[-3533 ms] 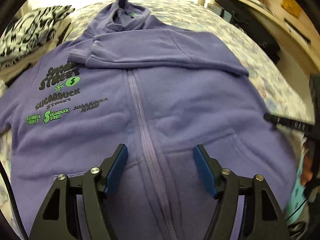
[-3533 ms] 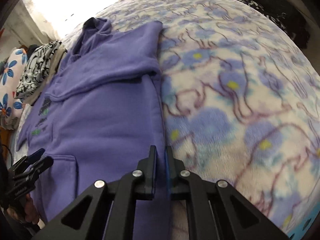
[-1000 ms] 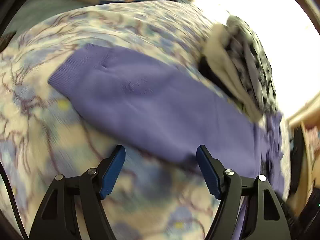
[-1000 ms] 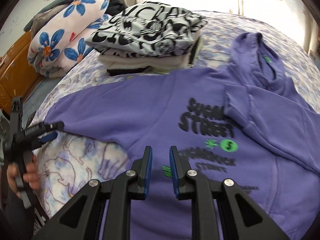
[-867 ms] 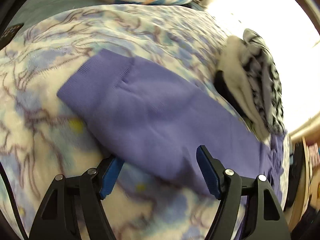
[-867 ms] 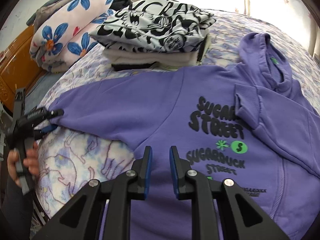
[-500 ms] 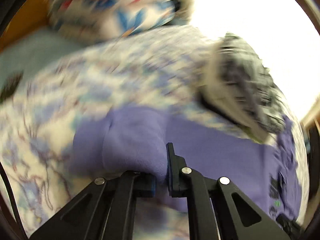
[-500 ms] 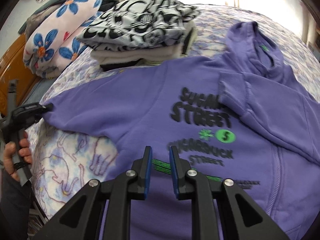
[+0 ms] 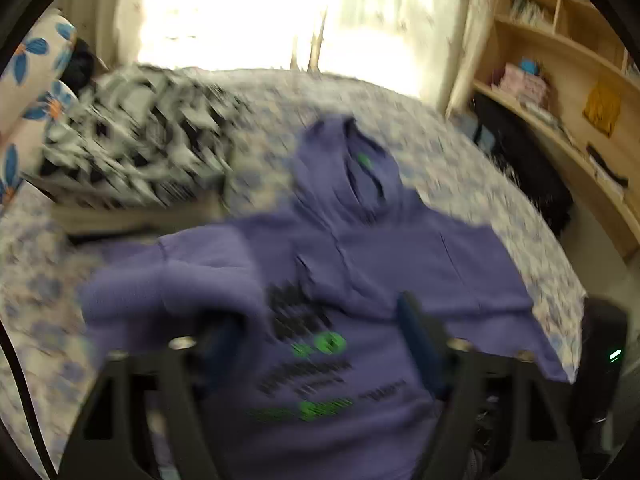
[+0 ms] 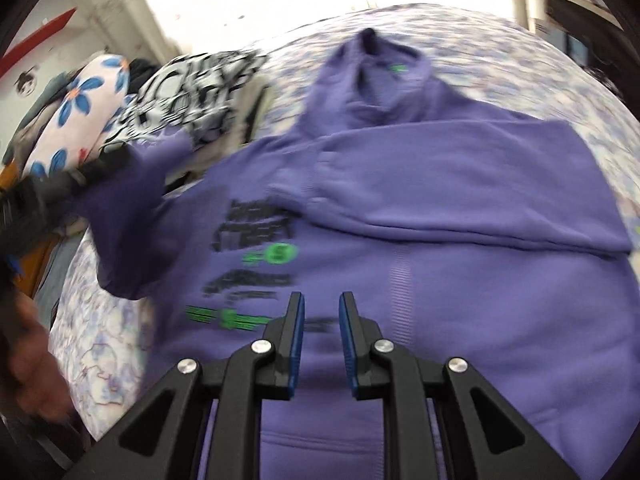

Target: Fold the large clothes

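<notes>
A purple zip hoodie (image 10: 440,280) with black and green print lies face up on the floral bedspread (image 10: 500,52). One sleeve (image 10: 460,192) is folded across its chest. The other sleeve (image 9: 168,292) is raised and draped over the left finger of my left gripper (image 9: 320,344), whose jaws stand wide open in the blurred left wrist view. In the right wrist view the left gripper (image 10: 84,180) shows at the left with the lifted sleeve (image 10: 132,200). My right gripper (image 10: 322,312) hovers over the hoodie's lower front, its jaws slightly apart and empty.
A stack of folded clothes (image 9: 132,160) with a black-and-white top sits left of the hood. A blue-flowered pillow (image 10: 88,116) lies beyond it. Wooden shelves (image 9: 560,92) and a dark bag (image 9: 520,160) stand right of the bed.
My left gripper lifted the free sleeve off the bed and swung it in over the hoodie's chest; its jaws, shut half a second ago, now stand open. The right gripper's jaws opened slightly.
</notes>
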`<state>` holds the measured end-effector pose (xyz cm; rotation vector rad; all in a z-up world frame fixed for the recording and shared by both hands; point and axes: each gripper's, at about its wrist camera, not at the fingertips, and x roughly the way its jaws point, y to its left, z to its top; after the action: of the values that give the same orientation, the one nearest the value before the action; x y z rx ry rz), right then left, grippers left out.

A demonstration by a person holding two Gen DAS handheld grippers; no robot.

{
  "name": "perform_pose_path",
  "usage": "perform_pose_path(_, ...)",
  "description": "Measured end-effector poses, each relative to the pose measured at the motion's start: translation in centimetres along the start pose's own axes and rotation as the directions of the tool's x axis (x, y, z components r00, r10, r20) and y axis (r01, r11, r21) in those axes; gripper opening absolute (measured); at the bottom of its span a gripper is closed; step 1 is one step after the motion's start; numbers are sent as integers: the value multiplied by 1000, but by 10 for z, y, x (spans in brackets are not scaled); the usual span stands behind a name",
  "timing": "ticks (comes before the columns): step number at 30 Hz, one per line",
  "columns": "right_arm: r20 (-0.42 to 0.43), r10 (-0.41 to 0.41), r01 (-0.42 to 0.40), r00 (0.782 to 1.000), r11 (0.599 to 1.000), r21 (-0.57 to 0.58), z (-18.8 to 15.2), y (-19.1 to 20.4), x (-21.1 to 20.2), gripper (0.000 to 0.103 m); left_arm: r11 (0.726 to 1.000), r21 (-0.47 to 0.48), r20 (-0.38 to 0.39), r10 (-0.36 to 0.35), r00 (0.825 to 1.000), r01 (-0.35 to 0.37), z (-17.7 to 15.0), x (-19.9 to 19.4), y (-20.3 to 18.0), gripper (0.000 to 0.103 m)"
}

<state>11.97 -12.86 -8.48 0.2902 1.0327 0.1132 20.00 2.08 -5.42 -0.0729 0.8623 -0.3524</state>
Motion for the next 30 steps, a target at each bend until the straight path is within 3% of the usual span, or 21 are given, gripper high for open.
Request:
perform_pose_path(4, -16, -16, 17, 1000, 1000, 26, -5, -31, -7, 22, 1000, 7, -98, 15, 995, -14, -28, 29, -21, 80)
perform_pose_path(6, -14, -6, 6, 1000, 999, 35, -6, -37, -9, 36, 1000, 2, -93, 16, 996, -16, -40, 18, -20, 80)
perform_pose_path(9, 2, 45, -45, 999, 998, 45, -4, -38, -11, 37, 999, -18, -55, 33, 998, -34, -49, -10, -5, 80)
perform_pose_path(13, 21, 106, -106, 994, 994, -11, 1, -13, -11, 37, 995, -46, 7, 84, 996, -84, -65, -55, 21, 81)
perform_pose_path(18, 14, 182, -177, 983, 970, -169, 4, 43, -10, 37, 980, -115, 11, 165, 986, -163, -89, -84, 58, 83)
perform_pose_path(24, -16, 180, -170, 983, 890, -424, 0, 117, 8, 37, 947, -255, -52, 187, 981, -194, -122, -93, 100, 83)
perform_pose_path(30, -22, 14, -25, 1000, 787, -616, -8, 161, 57, 37, 935, -288, -75, 193, 978, -206, -134, -92, 114, 83)
